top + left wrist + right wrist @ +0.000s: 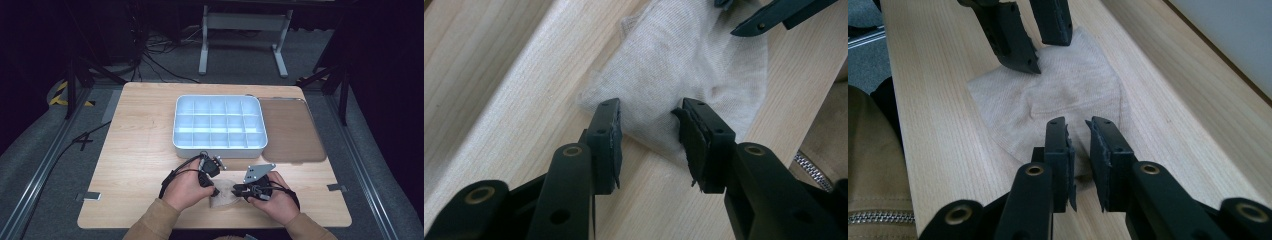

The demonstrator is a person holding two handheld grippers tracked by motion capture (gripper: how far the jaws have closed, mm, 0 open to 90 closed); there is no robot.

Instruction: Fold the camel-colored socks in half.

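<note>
One pale cloth [223,196] lay flat on the near edge of the one wooden table [135,150], between two grippers. The left gripper [646,131] stood with its jaws spread apart over the cloth's near corner, grasping nothing. The right gripper [1079,145] had its jaws only narrowly parted at the cloth's opposite edge, and nothing was visibly pinched between them. Farther back sat one white compartment tray [218,148], with one brown lid [292,131] flat beside it on its right.
</note>
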